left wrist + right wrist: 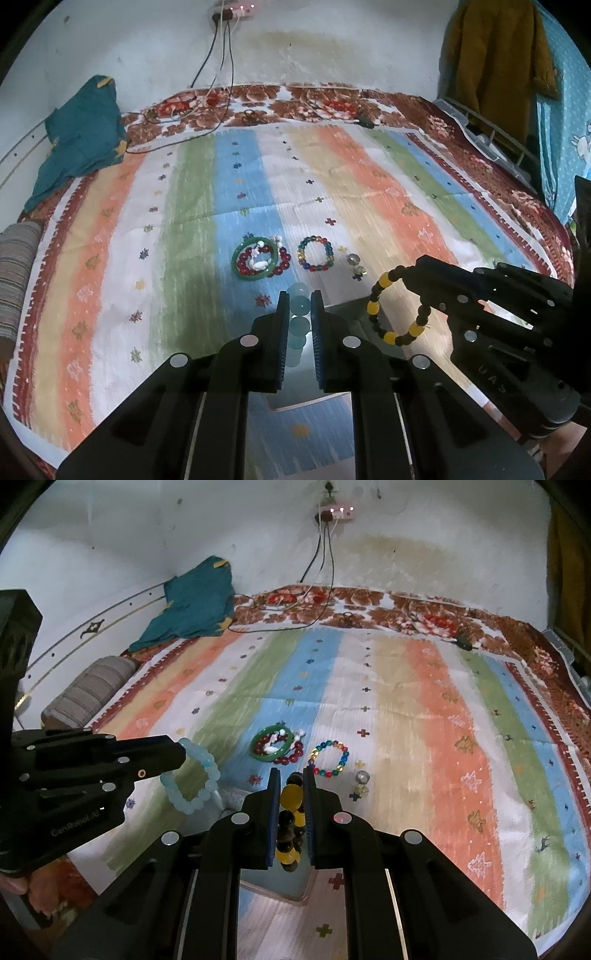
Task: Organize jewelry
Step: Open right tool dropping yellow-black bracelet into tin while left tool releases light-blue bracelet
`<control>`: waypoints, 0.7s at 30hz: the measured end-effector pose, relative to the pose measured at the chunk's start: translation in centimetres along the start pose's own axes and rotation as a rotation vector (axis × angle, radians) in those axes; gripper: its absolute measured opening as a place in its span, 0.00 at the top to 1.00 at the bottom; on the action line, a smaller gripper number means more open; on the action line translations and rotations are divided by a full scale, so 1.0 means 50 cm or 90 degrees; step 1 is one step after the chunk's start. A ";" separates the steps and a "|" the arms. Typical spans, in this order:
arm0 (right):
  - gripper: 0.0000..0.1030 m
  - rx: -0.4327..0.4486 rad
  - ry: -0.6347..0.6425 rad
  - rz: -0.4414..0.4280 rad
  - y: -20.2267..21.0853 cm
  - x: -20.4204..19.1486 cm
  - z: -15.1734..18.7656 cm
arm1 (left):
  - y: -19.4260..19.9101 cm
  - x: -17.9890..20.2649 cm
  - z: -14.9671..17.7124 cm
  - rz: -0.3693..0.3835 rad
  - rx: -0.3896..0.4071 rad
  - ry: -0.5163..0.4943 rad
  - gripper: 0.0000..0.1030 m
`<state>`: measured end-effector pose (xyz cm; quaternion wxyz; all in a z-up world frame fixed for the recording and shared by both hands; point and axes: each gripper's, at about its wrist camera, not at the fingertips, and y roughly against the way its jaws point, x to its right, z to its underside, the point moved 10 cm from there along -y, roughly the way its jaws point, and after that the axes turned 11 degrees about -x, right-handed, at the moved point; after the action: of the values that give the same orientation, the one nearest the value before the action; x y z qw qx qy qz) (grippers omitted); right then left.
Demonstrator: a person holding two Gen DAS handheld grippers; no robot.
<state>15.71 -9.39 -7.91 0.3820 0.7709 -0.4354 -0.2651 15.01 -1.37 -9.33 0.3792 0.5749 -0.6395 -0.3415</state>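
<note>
1. The left tool [300, 306] is clamped on a pale blue bead bracelet [195, 775]; its ribbed blue pads press on smooth, translucent round beads, and the loop hangs clear of the bed.
2. The right tool [291, 786] is clamped on a yellow-and-dark bead bracelet [397, 306]; the yellow beads are larger and barrel-shaped, the dark ones small and round. The loop hangs free above the bed.
3. A clear, box-like container [354, 314] with glossy walls lies on the bed below both tools, near the bed's front edge. Its outline is partly hidden by the tools.
4. The bed is covered by a woven striped cloth [369, 192] in orange, green, blue, white and tan bands with small cross motifs, over a brown floral blanket [317, 101].
5. Toward the middle of the bed lie:
   - a smooth green bangle [255, 256], ring-shaped, overlapping a red bead bracelet [282, 260] and a small white piece [260, 263];
   - just beside them, a multicolour bead bracelet [316, 254] of glossy faceted beads;
   - near that, a small metallic ring and trinket [355, 264], too small to resolve.
6. At the bed's far edge lie cables [221, 107]. A teal garment [83, 140] sits at the far left corner, with a striped bolster [88, 692] along the left edge.
</note>
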 end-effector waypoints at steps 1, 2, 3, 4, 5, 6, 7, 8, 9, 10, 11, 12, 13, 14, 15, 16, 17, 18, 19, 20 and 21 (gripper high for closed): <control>0.87 -0.001 -0.003 0.001 -0.001 0.003 0.001 | 0.000 -0.003 0.000 -0.002 -0.001 0.004 0.87; 0.87 0.001 -0.007 0.005 0.000 0.007 0.001 | 0.002 -0.007 -0.002 -0.006 0.003 0.008 0.84; 0.87 0.001 -0.013 0.011 0.001 0.015 0.000 | 0.004 -0.015 -0.004 -0.017 0.006 0.013 0.80; 0.87 -0.002 -0.018 0.015 0.000 0.022 -0.002 | 0.005 -0.021 -0.005 -0.025 0.007 0.018 0.79; 0.85 -0.005 -0.024 0.018 -0.001 0.027 0.000 | 0.004 -0.025 -0.005 -0.027 0.005 0.022 0.78; 0.79 -0.011 -0.033 0.019 -0.005 0.035 0.002 | 0.001 -0.031 -0.005 -0.027 0.000 0.029 0.72; 0.76 -0.020 -0.045 0.018 -0.011 0.045 0.006 | -0.001 -0.034 -0.004 -0.027 -0.003 0.033 0.71; 0.74 -0.025 -0.051 0.017 -0.015 0.050 0.009 | -0.003 -0.039 -0.004 -0.029 -0.006 0.038 0.71; 0.74 -0.029 -0.055 0.018 -0.018 0.054 0.011 | -0.004 -0.041 -0.004 -0.031 -0.006 0.040 0.71; 0.73 -0.032 -0.060 0.021 -0.020 0.058 0.011 | -0.005 -0.044 -0.005 -0.033 -0.007 0.041 0.70; 0.70 -0.033 -0.064 0.023 -0.021 0.061 0.012 | -0.005 -0.047 -0.006 -0.034 -0.007 0.042 0.68; 0.66 -0.034 -0.066 0.023 -0.022 0.063 0.013 | -0.006 -0.049 -0.007 -0.035 -0.007 0.045 0.63; 0.64 -0.035 -0.069 0.023 -0.023 0.065 0.014 | -0.006 -0.051 -0.007 -0.036 -0.007 0.047 0.60; 0.62 -0.036 -0.071 0.024 -0.024 0.067 0.014 | -0.006 -0.053 -0.008 -0.037 -0.007 0.048 0.59; 0.62 -0.038 -0.073 0.027 -0.025 0.069 0.015 | -0.007 -0.057 -0.009 -0.040 -0.007 0.051 0.58; 0.61 -0.039 -0.076 0.029 -0.026 0.073 0.015 | -0.008 -0.061 -0.009 -0.041 -0.008 0.054 0.57; 0.59 -0.041 -0.080 0.032 -0.029 0.077 0.014 | -0.009 -0.066 -0.010 -0.041 -0.009 0.058 0.56; 0.58 -0.044 -0.084 0.035 -0.031 0.082 0.015 | -0.011 -0.069 -0.011 -0.041 -0.010 0.061 0.54; 0.57 -0.045 -0.088 0.036 -0.032 0.085 0.016 | -0.013 -0.073 -0.012 -0.040 -0.012 0.066 0.52; 0.55 -0.047 -0.092 0.037 -0.034 0.090 0.016 | -0.014 -0.077 -0.012 -0.040 -0.013 0.069 0.51; 0.54 -0.048 -0.096 0.038 -0.035 0.093 0.016 | -0.016 -0.082 -0.013 -0.042 -0.015 0.073 0.50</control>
<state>18.18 -13.19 -10.15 0.3848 0.7203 -0.4755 -0.3269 16.17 2.63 -10.11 0.4107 0.6099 -0.5932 -0.3279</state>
